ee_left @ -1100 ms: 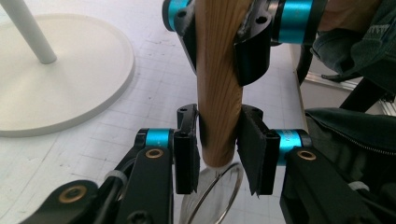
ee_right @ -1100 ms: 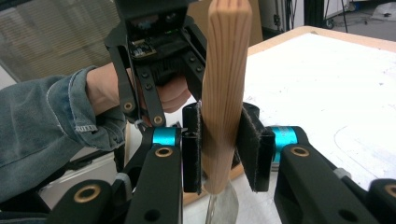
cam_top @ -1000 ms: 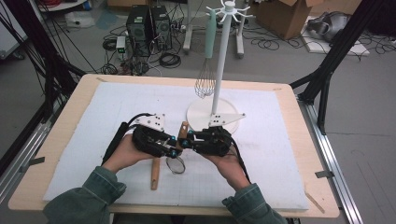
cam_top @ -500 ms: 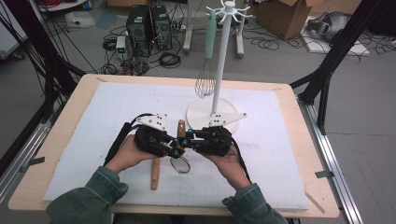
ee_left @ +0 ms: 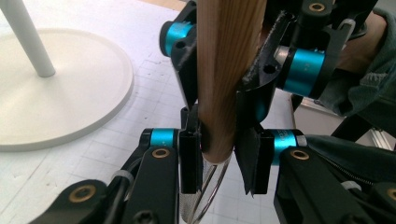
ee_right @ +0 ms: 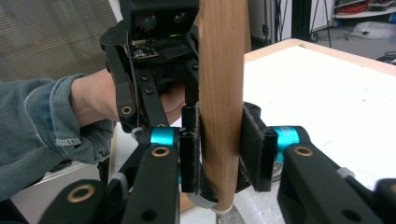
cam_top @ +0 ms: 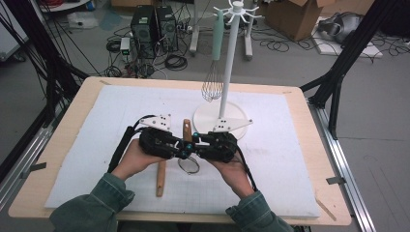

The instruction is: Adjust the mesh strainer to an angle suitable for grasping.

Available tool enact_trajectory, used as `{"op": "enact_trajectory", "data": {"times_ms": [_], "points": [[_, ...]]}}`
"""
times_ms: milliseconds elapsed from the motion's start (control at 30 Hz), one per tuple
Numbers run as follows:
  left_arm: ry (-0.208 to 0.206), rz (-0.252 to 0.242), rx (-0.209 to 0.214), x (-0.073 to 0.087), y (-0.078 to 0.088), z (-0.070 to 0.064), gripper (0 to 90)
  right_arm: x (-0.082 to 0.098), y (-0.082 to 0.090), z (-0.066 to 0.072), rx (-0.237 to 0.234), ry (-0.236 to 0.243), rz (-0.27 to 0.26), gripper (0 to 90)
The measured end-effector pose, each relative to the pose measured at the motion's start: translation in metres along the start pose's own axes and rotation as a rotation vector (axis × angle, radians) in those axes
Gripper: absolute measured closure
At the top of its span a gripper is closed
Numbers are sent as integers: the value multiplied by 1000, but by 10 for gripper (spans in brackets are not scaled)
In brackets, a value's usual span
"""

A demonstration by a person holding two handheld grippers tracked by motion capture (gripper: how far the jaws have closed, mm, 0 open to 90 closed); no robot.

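A whisk with a wooden handle (cam_top: 186,129) stands upright over the white mat, its wire loop (cam_top: 188,165) just below the two grippers. My left gripper (cam_top: 182,149) and right gripper (cam_top: 193,143) meet nose to nose at mid-table, both shut on that handle. In the left gripper view the handle (ee_left: 224,70) runs down between my own pads (ee_left: 190,158), which have just been closing on it, and the right gripper's jaws clamp it higher up. In the right gripper view the pads (ee_right: 257,149) press both sides of the handle (ee_right: 222,93). Wires (ee_left: 210,191) show under the handle's end.
A second wooden utensil (cam_top: 160,178) lies on the mat (cam_top: 290,159) under my left hand. A white hook stand (cam_top: 228,67) on a round base (cam_top: 205,122) rises just behind the grippers, with a mint-handled whisk (cam_top: 215,63) hanging from it. Wooden table edges surround the mat.
The left gripper's jaws have narrowed onto the wooden handle. Both hands have stayed in place at mid-table, and the handle stands a little more upright.
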State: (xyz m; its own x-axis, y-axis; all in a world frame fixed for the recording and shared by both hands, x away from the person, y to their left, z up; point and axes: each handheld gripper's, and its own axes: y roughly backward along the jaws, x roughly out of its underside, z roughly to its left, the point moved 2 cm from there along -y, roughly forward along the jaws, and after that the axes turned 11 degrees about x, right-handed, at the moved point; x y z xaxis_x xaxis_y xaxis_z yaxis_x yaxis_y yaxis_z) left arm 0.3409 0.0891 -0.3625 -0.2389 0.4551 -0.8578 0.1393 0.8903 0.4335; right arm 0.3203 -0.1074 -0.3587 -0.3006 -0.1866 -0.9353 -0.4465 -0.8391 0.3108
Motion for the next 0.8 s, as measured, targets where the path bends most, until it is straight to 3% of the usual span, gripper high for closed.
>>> {"op": "enact_trajectory", "data": {"times_ms": [200, 333, 467, 533, 800], "points": [[-2, 6, 7, 0, 1, -2, 707, 0, 0, -1, -20, -3, -1, 722], [-15, -6, -15, 3, 6, -5, 638, -1, 2, -2, -32, -10, 0, 723], [5, -20, -30, 12, 12, -6, 571, -1, 5, -5, -47, -21, -5, 723], [13, -46, -37, 16, 16, -8, 546, -1, 7, -8, -45, -26, 3, 723], [12, -59, -98, 25, 34, -14, 435, -1, 18, -19, -31, -38, 26, 723]]}}
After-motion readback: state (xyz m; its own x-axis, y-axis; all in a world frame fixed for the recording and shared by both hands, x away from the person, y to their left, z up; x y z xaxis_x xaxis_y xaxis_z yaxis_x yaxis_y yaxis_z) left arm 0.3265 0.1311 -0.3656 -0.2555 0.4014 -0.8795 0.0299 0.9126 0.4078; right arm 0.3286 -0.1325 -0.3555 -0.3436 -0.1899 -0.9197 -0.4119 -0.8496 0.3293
